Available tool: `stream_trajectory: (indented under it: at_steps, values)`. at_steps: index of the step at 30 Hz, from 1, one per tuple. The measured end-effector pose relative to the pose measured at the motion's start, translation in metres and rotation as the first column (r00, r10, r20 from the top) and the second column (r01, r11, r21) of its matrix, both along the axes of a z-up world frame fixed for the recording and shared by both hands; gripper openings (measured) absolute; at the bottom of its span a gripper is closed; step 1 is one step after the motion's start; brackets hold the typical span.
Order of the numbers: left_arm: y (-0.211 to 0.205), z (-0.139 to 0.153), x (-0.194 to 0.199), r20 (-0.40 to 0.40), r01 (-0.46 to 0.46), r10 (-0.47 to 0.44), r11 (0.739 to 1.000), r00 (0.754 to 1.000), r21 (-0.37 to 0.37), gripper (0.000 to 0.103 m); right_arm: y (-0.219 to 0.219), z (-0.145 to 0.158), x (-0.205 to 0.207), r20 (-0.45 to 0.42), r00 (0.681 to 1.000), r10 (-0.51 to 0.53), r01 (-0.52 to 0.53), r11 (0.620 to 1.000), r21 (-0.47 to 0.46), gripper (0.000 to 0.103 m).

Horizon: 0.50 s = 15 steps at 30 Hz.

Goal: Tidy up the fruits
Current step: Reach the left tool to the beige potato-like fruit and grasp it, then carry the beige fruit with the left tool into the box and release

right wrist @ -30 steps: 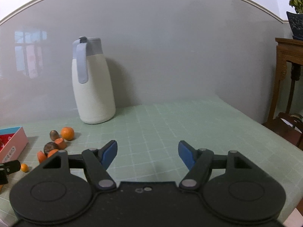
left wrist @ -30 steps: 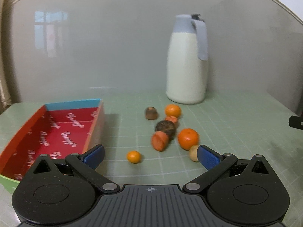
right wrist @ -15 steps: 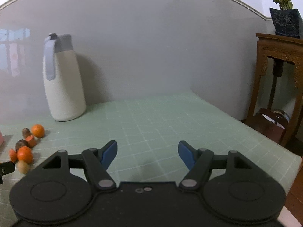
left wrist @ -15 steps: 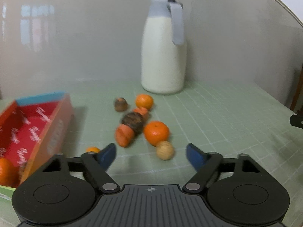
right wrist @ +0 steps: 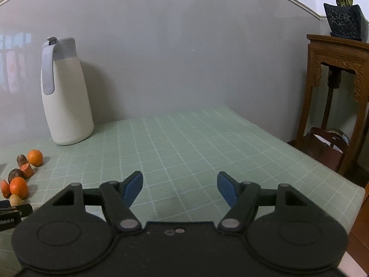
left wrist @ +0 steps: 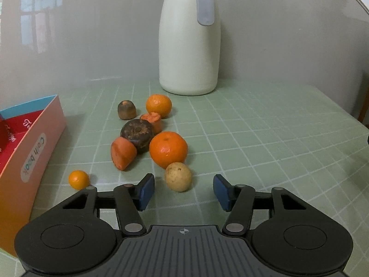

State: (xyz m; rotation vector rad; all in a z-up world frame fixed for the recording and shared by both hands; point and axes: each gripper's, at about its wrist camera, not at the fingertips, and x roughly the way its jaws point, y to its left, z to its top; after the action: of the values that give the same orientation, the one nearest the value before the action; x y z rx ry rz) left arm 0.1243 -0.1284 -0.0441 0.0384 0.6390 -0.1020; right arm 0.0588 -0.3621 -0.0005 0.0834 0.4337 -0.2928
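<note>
Closer to the fruit than a second ago, the left gripper [left wrist: 181, 191] sits low over the green mat [left wrist: 265, 143], jaws apart, a small potato [left wrist: 178, 176] just ahead between its fingertips. Oranges [left wrist: 168, 149] and carrot pieces [left wrist: 123, 153] lie beyond, the red box [left wrist: 34, 143] at left. Well off to the side, the right gripper [right wrist: 180, 188] hangs level and spread, holding nothing.

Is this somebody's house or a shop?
Probably a house, maybe a dining room: a white jug on a green checked tablecloth, and a carved wooden stand with a potted plant.
</note>
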Motion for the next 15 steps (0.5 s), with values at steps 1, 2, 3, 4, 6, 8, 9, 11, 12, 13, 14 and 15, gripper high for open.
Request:
stream_trajectory:
  at_steps: [1,2,3,4,6,8,9,11,12,13,14,15]
  values:
    - [-0.0003,0.0003,0.0002,0.002,-0.005,0.005,1.000,1.000,0.001,0.056,-0.0002,-0.0005,0.0008,-0.002,1.000,0.000,0.000,1.000,0.000,0.071]
    - [-0.0007,0.0002,0.0008,0.004,-0.011,0.011,1.000,1.000,0.005,0.050,0.0013,-0.0009,0.0009,-0.003,1.000,-0.001,0.001,1.000,-0.001,0.071]
    - [-0.0002,-0.0002,0.0030,0.006,-0.013,0.013,1.000,1.000,0.005,0.037,0.0009,-0.0010,0.0016,-0.003,1.000,-0.001,0.001,1.000,0.000,0.071]
    - [0.0003,0.0002,0.0030,0.010,-0.018,0.018,1.000,1.000,0.004,0.032,0.0008,-0.0009,0.0019,-0.001,1.000,-0.001,0.001,1.000,0.001,0.072]
    - [0.0020,0.0006,0.0027,0.010,-0.021,0.021,1.000,1.000,-0.005,0.026,0.0011,-0.0007,0.0029,0.000,1.000,-0.001,0.001,1.000,0.004,0.072]
    - [0.0028,0.0010,0.0020,0.007,-0.016,0.016,1.000,1.000,-0.010,0.026,0.0010,-0.0005,0.0024,0.003,1.000,0.001,-0.001,1.000,0.005,0.072]
    - [0.0032,0.0011,0.0013,0.006,-0.012,0.012,1.000,1.000,-0.011,0.026,0.0012,-0.0003,0.0022,0.004,1.000,0.001,-0.001,1.000,0.007,0.072]
    - [0.0039,0.0013,0.0007,0.003,-0.009,0.009,1.000,1.000,-0.012,0.026,0.0001,0.0000,0.0017,0.006,1.000,0.004,-0.004,1.000,0.013,0.072]
    - [0.0045,0.0019,-0.0006,0.003,-0.006,0.006,1.000,1.000,-0.014,0.026,0.0005,0.0004,0.0011,0.008,1.000,0.006,-0.006,1.000,0.016,0.072]
    - [0.0051,0.0031,-0.0021,0.004,-0.003,0.003,1.000,1.000,-0.016,0.026,0.0009,0.0008,0.0010,0.009,1.000,0.007,-0.007,1.000,0.018,0.072]
    - [0.0060,0.0054,-0.0045,0.011,-0.001,0.001,1.000,1.000,-0.017,0.026,0.0012,0.0012,0.0012,0.008,1.000,0.008,-0.008,1.000,0.020,0.072]
    - [0.0070,0.0075,-0.0063,0.018,0.001,-0.001,1.000,1.000,-0.017,0.026,0.0017,0.0015,0.0013,0.007,1.000,0.010,-0.010,1.000,0.025,0.072]
